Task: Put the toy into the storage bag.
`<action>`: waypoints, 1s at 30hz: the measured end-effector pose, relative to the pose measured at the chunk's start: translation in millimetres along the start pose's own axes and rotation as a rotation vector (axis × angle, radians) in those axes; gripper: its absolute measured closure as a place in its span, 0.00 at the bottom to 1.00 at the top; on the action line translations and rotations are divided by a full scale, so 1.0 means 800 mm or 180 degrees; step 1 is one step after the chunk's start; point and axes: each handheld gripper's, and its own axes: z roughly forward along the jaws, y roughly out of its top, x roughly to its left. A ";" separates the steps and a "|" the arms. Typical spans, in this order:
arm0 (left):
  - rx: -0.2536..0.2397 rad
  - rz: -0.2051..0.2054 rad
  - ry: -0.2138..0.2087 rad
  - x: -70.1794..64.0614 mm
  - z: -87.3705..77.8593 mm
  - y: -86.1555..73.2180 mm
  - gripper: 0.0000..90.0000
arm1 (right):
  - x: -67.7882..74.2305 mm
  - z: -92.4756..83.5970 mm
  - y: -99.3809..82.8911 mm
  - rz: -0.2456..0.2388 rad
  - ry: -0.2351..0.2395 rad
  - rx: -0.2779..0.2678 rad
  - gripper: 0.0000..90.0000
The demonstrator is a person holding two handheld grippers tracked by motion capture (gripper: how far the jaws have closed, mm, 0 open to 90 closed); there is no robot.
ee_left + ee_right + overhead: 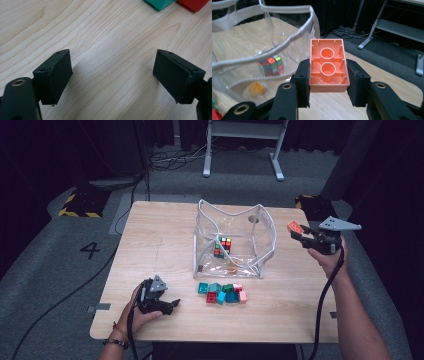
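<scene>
A: Where's the orange brick (328,65)?

B: Clamped in the right gripper (328,83), one black pad on each long side. It's up in the air beyond the table's (165,227) right edge, just right of the clear bag (265,227).

A: Which way does it face?

B: In the right gripper view its hollow underside, with two round tubes, faces the camera. Its long axis runs straight out from the jaws, towards the bag's white rim.

A: Any writing on it?

B: None that I can read. The only mark I can make out is a "4" (91,249) on the grey floor, left of the table.

A: What's around it?

B: Inside the bag sit a puzzle cube (223,247) with coloured squares and a small orange brick (257,88). In front of the bag lies a cluster of teal, red, green, blue and pink bricks (223,293). The bag's near wall and rim stand between the held brick and the cube.

A: And the left gripper (172,306)?

B: Low over the table's near left part, jaws wide apart, only bare wood between them. A teal brick (158,3) and a red brick (193,4) lie well ahead of it.
</scene>
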 end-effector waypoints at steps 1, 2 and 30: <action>0.0002 0.0001 -0.0001 0.000 0.000 0.000 0.18 | -0.001 0.001 0.005 0.0003 -0.0003 -0.0002 0.66; 0.0000 0.0001 0.0001 0.000 0.000 0.000 0.18 | -0.002 0.001 0.010 -0.0033 -0.0020 0.0004 0.66; 0.0006 0.0008 -0.0002 0.000 0.000 0.000 0.18 | 0.026 0.038 0.100 -0.0352 0.0196 0.0036 0.66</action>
